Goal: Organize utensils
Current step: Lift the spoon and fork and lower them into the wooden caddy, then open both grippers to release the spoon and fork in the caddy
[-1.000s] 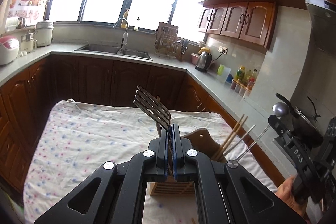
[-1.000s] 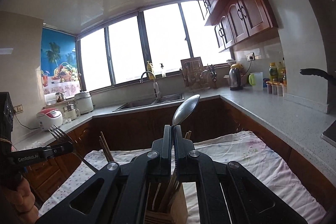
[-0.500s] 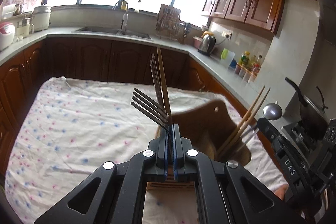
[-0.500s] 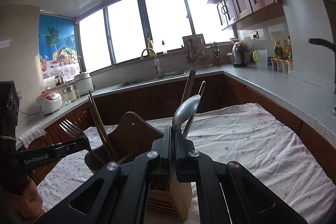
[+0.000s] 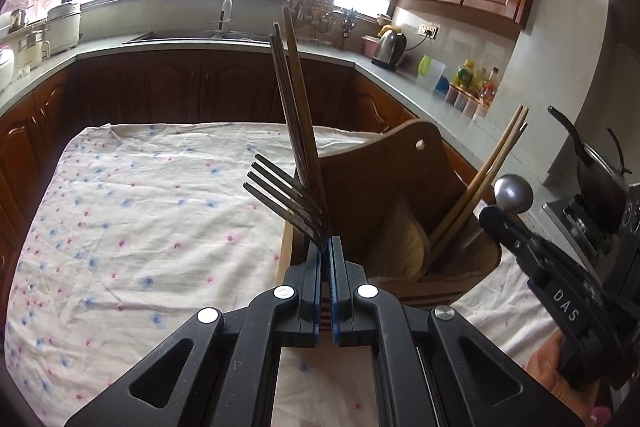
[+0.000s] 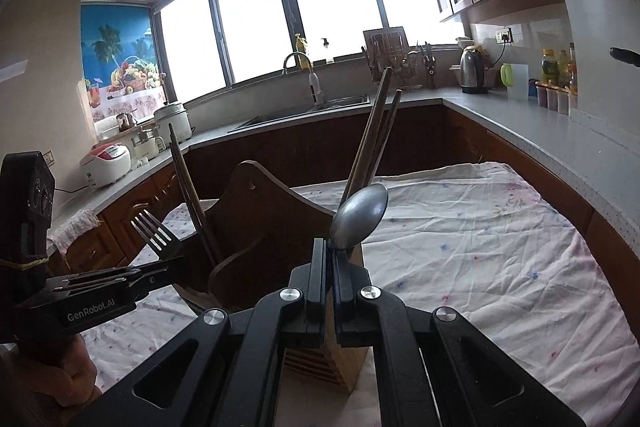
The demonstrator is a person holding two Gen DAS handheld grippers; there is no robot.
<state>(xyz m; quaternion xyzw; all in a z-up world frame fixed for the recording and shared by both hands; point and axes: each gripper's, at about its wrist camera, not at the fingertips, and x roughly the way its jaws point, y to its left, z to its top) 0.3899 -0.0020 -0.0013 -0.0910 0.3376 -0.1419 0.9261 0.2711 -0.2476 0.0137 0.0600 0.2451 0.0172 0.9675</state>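
The wooden holder (image 5: pixel 404 211) holds chopsticks (image 5: pixel 486 171); left gripper (image 5: pixel 329 247) clamps a fork (image 5: pixel 284 195), right gripper (image 6: pixel 331 251) a spoon (image 6: pixel 360 213).

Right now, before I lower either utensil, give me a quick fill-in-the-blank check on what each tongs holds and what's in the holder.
1. The left tongs are shut on a ____.
2. The right tongs are shut on a ____.
3. The wooden utensil holder stands on a ____-patterned tablecloth.
4. The long sticks already leaning in the holder are ____.

Missing words: fork; spoon; flower; chopsticks
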